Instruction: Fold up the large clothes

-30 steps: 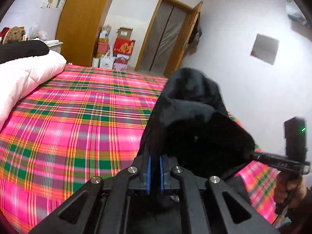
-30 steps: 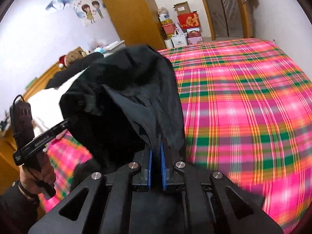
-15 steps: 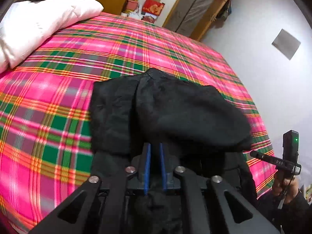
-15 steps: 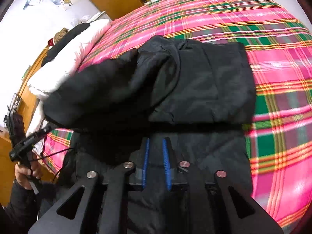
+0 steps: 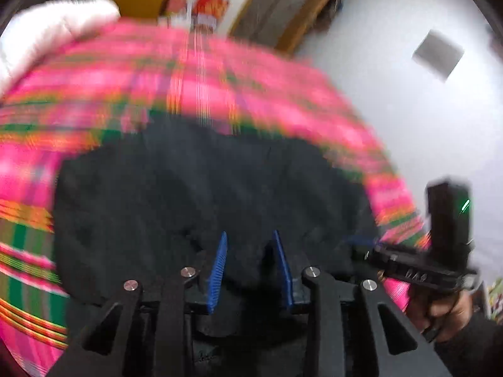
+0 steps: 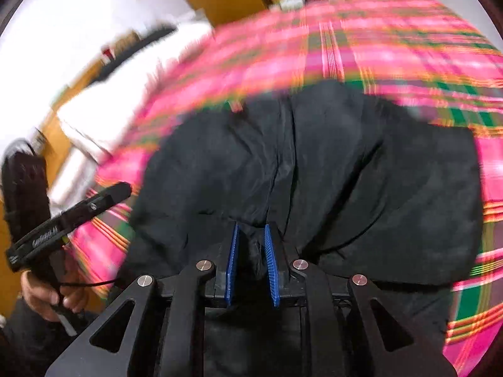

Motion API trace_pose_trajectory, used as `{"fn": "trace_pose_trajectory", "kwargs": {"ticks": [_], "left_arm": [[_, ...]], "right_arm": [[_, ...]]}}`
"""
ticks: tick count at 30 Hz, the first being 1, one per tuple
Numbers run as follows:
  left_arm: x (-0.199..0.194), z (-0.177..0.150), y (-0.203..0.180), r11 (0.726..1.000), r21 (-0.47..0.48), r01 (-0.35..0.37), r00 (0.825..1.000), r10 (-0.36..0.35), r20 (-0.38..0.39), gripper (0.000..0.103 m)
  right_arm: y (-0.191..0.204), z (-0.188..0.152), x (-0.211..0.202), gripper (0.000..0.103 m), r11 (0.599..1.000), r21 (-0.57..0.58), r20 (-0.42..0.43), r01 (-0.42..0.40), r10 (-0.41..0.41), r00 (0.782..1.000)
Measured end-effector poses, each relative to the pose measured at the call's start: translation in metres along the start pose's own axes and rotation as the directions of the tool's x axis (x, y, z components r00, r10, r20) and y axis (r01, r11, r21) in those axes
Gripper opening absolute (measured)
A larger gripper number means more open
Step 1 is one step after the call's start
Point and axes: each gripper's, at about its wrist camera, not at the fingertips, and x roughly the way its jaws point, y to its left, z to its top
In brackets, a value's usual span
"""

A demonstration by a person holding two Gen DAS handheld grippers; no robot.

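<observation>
Both grippers' fingers have parted, releasing the black garment [image 6: 345, 172] onto the bed [image 6: 408, 47].

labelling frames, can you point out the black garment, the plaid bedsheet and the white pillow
black garment [image 6: 361, 172], right wrist view, on its smooth upper panel
plaid bedsheet [image 6: 393, 40], right wrist view, on bare pink plaid beyond the garment
white pillow [image 5: 53, 37], left wrist view, on its blurred top

- The plaid bed cover [image 5: 251, 94] is smeared by motion blur, its far stripes unreadable.
- The near edge of the black garment [image 6: 314, 172] is hidden behind the right hand-held gripper [image 6: 251, 235].
- The far boxes [image 5: 207, 9] by the door are too blurred to identify.
</observation>
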Motion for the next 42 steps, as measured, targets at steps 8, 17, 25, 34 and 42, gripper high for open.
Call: {"fn": "trace_pose_trajectory", "kwargs": {"ticks": [8, 17, 25, 34, 42], "left_arm": [[0.029, -0.024, 0.009, 1.000, 0.030, -0.006, 1.000, 0.006, 0.023, 0.032], [-0.058, -0.046, -0.009, 0.992, 0.060, -0.107, 0.990, 0.101, 0.097, 0.032], [-0.138, -0.101, 0.053, 0.957, -0.134, -0.257, 0.954, 0.274, 0.126, 0.056], [-0.127, -0.140, 0.095, 0.912, -0.329, -0.246, 0.969, 0.242, -0.055, 0.062], [-0.099, -0.160, 0.094, 0.892, -0.350, -0.284, 0.957, 0.244, -0.156, 0.062]], "right_arm": [[-0.019, -0.011, 0.026, 0.017, 0.999, 0.043, -0.006, -0.014, 0.014, 1.000], [-0.019, -0.057, -0.068, 0.053, 0.999, 0.049, 0.101, -0.006, 0.001, 0.995], [-0.086, -0.141, -0.142, 0.055, 0.954, 0.278, 0.127, 0.109, -0.150, 0.981], [-0.112, -0.173, -0.129, 0.065, 0.919, 0.369, -0.012, 0.139, -0.144, 0.989], [-0.120, -0.185, -0.117, 0.066, 0.913, 0.371, -0.096, 0.170, -0.144, 0.985]]}}
